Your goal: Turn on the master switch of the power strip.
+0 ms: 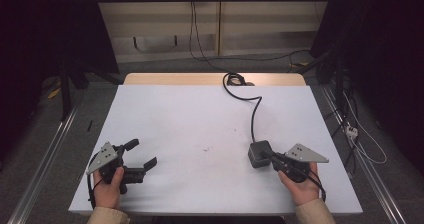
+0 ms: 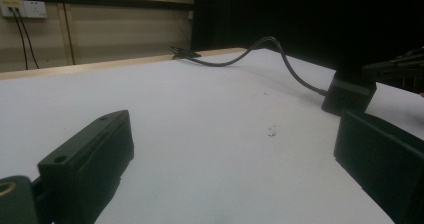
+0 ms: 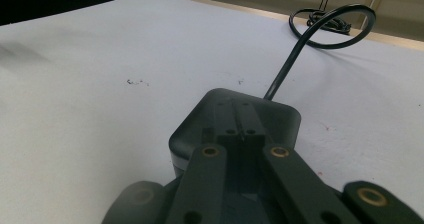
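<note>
While the two grippers sit low at the near edge of the white table (image 1: 200, 109), the scene reads as follows.

Black box: a small dark adapter-like block (image 1: 259, 153) lying flat on the table, right of centre and toward the near side; in the right gripper view its rounded top (image 3: 235, 121) shows just past the jaw tips.

Cord: a black cable (image 1: 253, 115) runs from the far side of the block toward the far table edge, where it loops in a coil (image 1: 234, 79).

Right gripper: held in the person's right hand (image 1: 298, 185), the right gripper (image 1: 272, 158) points left and away, its tips at the block's near right side. In its own view the two jaws lie close together, side by side, over the top of the block, with no gap between them. Whether they pinch any part of the block cannot be told; they look pressed together and resting on or just above it.

Left gripper: held in the left hand (image 1: 108, 186), the left gripper (image 1: 141, 154) rests at the near left of the table, well apart from the block. Its jaws are spread wide with bare table between them; in its own view the block (image 2: 347, 94) sits far off, beyond the right-hand jaw.

Table marks: a few small dark specks (image 1: 206, 148) lie between the two grippers.
</note>
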`<state>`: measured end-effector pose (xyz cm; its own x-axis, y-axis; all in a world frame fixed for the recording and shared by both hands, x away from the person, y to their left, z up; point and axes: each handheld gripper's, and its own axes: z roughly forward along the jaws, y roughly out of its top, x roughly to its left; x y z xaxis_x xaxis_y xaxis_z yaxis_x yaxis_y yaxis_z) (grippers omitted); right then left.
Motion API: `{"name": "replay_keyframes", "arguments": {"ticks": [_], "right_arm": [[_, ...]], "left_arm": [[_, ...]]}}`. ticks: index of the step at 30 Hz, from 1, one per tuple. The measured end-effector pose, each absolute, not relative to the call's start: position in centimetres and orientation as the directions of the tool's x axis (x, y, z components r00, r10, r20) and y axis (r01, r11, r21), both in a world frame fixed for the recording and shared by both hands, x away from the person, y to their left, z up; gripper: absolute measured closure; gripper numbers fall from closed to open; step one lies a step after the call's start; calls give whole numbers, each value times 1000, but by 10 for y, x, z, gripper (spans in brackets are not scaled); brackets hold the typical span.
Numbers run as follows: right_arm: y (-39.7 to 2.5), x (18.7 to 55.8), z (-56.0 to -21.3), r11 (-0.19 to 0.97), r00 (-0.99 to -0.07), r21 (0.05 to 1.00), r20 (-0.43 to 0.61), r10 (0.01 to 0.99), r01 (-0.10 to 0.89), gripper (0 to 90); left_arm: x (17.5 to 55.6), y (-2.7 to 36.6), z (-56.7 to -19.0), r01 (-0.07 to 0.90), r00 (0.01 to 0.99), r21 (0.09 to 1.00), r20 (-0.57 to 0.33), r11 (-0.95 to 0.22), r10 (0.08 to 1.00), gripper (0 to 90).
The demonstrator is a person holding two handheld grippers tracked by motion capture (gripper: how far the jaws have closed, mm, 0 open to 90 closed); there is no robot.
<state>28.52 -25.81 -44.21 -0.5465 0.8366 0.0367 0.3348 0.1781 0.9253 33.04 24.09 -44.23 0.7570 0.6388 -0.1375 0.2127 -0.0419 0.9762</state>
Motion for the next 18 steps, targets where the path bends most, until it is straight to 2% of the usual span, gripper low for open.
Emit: {"name": "replay_keyframes", "arguments": {"ticks": [18], "right_arm": [[-259, 286, -442, 169, -546, 928, 44, 837, 333, 900]], "left_arm": [[330, 242, -442, 212, 754, 976, -136, -42, 642, 22]]}}
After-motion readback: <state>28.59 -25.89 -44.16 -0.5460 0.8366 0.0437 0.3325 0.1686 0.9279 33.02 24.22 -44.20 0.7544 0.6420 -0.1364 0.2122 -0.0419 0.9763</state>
